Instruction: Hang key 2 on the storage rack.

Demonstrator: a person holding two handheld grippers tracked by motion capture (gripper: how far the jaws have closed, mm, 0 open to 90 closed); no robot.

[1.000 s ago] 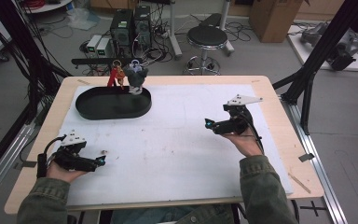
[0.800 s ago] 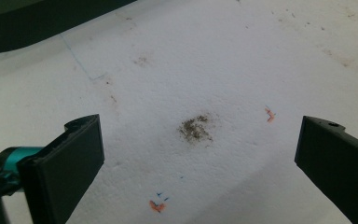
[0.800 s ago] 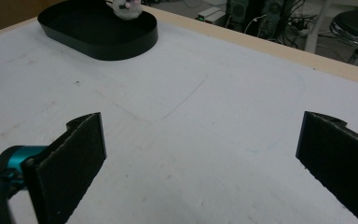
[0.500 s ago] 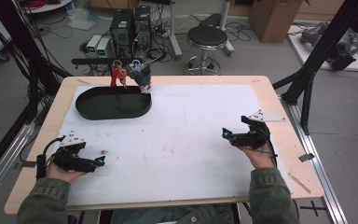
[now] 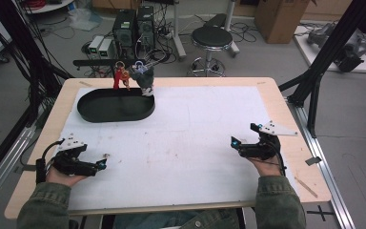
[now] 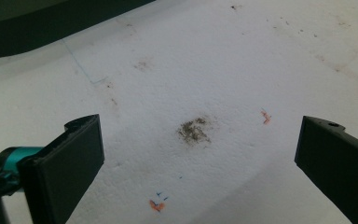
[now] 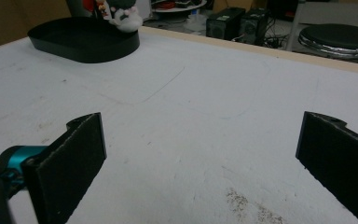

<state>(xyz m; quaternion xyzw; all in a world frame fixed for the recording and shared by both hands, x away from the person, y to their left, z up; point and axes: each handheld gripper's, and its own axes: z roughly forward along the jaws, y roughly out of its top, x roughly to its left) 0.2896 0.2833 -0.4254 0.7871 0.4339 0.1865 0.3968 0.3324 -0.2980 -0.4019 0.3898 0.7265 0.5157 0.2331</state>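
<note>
Since a second ago the right gripper (image 5: pixel 248 144) has drawn back from mid-table to the near right edge, jaws released and empty; the left gripper (image 5: pixel 88 165) rests near-left, likewise released; the keychain cluster (image 5: pixel 134 77) hangs at the black tray (image 5: pixel 94 114) far-left, well apart; the white mat (image 5: pixel 195 138) between lies open for reaching.

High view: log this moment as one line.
left gripper: open, empty | right gripper: open, empty | black tray: far left | keys: at tray rim
</note>
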